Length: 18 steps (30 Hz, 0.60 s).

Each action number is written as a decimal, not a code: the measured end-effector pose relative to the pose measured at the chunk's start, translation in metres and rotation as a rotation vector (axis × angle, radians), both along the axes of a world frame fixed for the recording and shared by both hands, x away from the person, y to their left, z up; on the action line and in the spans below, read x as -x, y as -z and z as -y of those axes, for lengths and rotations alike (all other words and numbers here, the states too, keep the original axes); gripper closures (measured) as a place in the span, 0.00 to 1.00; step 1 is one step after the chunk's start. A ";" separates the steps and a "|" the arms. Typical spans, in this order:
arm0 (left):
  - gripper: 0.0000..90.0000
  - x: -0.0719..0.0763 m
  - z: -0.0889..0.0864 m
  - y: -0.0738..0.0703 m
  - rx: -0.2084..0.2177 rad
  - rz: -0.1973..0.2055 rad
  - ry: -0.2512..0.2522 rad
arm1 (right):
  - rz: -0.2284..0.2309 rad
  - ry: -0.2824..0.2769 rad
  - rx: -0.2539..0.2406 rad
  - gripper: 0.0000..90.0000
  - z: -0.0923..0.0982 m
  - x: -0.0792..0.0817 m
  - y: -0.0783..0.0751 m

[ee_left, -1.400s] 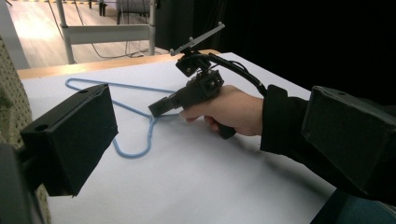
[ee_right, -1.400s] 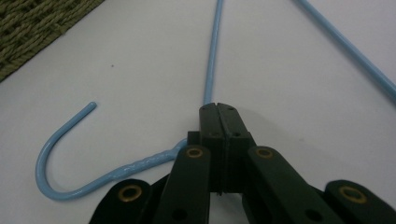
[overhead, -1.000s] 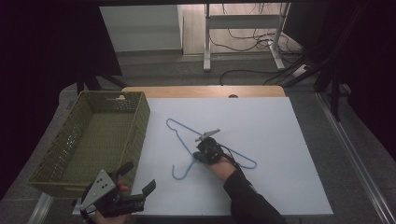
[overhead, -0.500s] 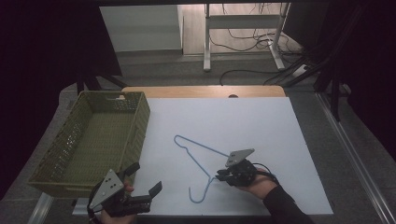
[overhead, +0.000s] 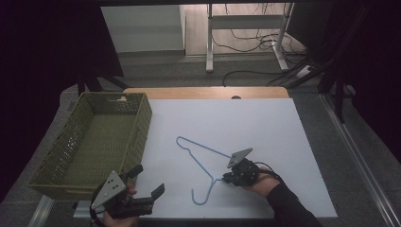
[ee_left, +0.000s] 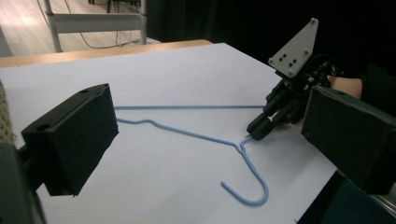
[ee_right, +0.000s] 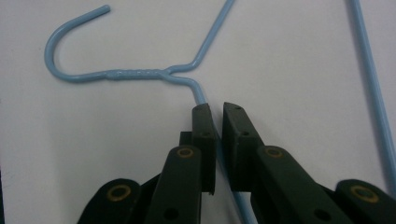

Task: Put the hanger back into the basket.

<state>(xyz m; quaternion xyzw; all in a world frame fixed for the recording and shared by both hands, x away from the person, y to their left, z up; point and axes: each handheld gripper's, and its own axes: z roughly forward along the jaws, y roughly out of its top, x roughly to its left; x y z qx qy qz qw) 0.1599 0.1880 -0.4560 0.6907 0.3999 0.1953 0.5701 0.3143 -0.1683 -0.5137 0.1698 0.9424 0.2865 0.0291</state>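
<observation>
Right claw: the right claw (overhead: 227, 178) sits low on the white table (overhead: 283, 127), its jaws nearly together and clenched on the blue hanger (overhead: 201, 158). In the right gripper view (ee_right: 215, 108) the wire runs down between the two black jaws, which press it from both sides.
Grip point: the jaws take the hanger on its sloping arm, just beside the twisted neck.
Hanger: it lies flat on the table. Its hook (ee_right: 70, 51) curls away just past the right claw's tips, toward the near edge of the table. The long straight bar (ee_right: 373, 93) runs well off to one side of the jaws in the right gripper view.
Right hand: a hand (overhead: 265, 182) in a dark sleeve holds this claw, with the grey three-cornered plate (overhead: 239, 156) standing up above it.
Left claw: the left claw (overhead: 146, 182) hovers at the near left corner of the table, released, its two jaws spread wide with nothing between them. In the left gripper view (ee_left: 205, 135) the hanger lies ahead of it, well apart, and the right claw (ee_left: 259, 128) shows beyond.
Basket: a green mesh basket (overhead: 137, 123) stands just beyond the left claw, on the far side from the right claw. I cannot tell whether the claw touches its near corner.
</observation>
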 end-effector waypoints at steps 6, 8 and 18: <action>0.04 -0.001 0.009 0.001 -0.026 -0.005 0.056 | 0.029 -0.025 -0.032 0.97 0.006 0.005 -0.011; 0.04 -0.003 0.012 0.002 -0.043 -0.013 0.084 | 0.044 -0.031 -0.056 0.97 0.012 0.008 -0.018; 0.05 -0.009 0.022 0.005 -0.070 -0.025 0.146 | 0.124 -0.055 -0.180 0.97 0.036 0.018 -0.050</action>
